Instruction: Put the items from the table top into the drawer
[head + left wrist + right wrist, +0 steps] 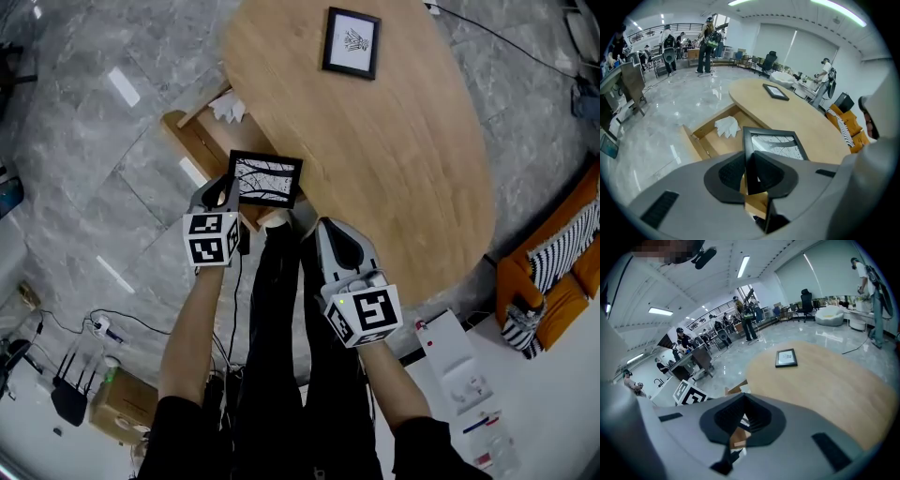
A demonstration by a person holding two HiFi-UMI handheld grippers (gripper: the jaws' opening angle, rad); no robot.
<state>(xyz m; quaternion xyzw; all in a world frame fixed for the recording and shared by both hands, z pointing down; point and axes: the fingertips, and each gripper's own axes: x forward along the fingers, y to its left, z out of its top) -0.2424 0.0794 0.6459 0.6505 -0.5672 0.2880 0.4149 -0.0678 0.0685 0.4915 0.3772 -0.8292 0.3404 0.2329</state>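
Observation:
My left gripper (230,190) is shut on the left edge of a black picture frame (267,178) with a branch drawing. The frame hangs over the near rim of the oval wooden table (403,169), beside the open drawer (199,141). In the left gripper view the pads (729,173) clamp the frame (776,143) edge-on. A white cloth (727,125) lies in the drawer (701,140). A second black frame (352,42) lies flat at the table's far end (786,358). My right gripper (325,232) hangs at the table's near edge, shut and holding nothing (743,404).
The person's legs stand between the two arms. An orange sofa with a striped cushion (553,281) is at the right, and a white surface with small items (459,370) at the lower right. A cardboard box (122,403) and cables lie on the floor at the lower left.

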